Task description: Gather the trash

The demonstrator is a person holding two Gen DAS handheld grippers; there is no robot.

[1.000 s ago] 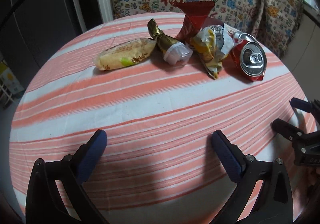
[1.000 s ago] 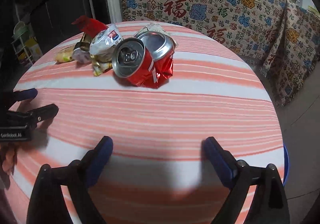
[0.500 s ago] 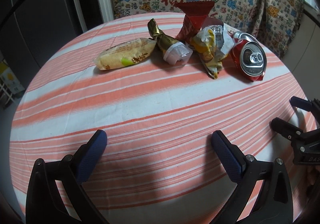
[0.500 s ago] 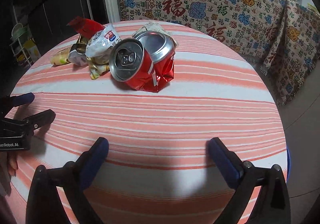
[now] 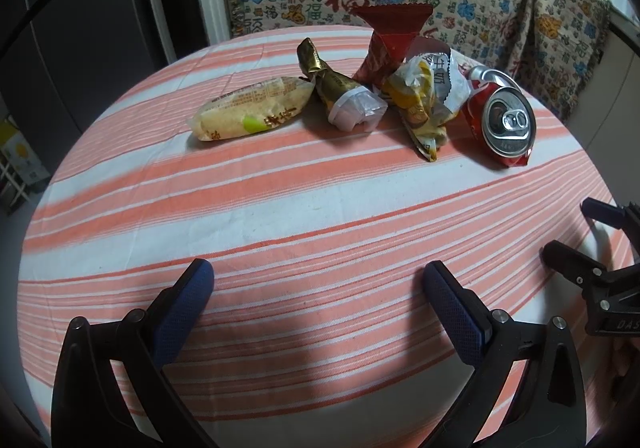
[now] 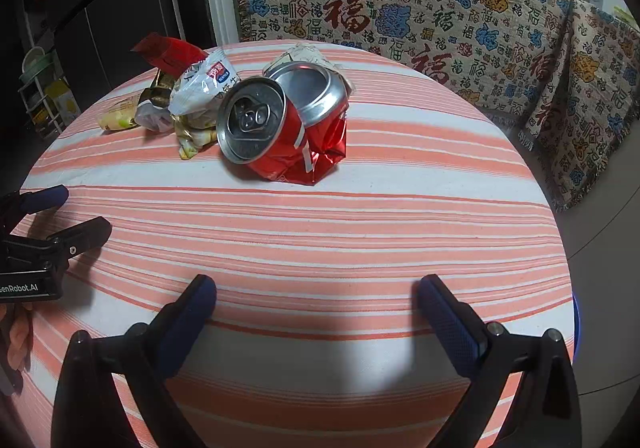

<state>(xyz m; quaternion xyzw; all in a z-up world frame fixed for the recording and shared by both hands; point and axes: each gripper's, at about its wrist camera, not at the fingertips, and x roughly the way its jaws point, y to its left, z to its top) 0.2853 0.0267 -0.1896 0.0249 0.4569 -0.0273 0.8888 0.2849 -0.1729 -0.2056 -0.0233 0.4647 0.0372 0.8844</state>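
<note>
Trash lies in a row at the far side of a round table with an orange-striped cloth (image 5: 280, 208). From the left: a yellow snack packet (image 5: 252, 110), a gold-and-white wrapper (image 5: 340, 92), a red wrapper (image 5: 388, 36), a crumpled yellow-white bag (image 5: 424, 96) and a crushed red can (image 5: 500, 120). In the right wrist view the can (image 6: 280, 128) is nearest, with the bag (image 6: 200, 88) behind it on the left. My left gripper (image 5: 318, 288) is open and empty near the front edge. My right gripper (image 6: 316, 300) is open and empty, facing the can.
A patterned blanket (image 6: 400, 8) covers a sofa behind the table. A dark cabinet or fridge (image 5: 80, 28) stands at the left. Each gripper shows in the other's view: the right one (image 5: 592, 248) and the left one (image 6: 48, 220). A blue rim (image 6: 576, 312) peeks past the table's right edge.
The right gripper has moved a little closer to the can. The left gripper has hardly moved. The trash lies as before.
</note>
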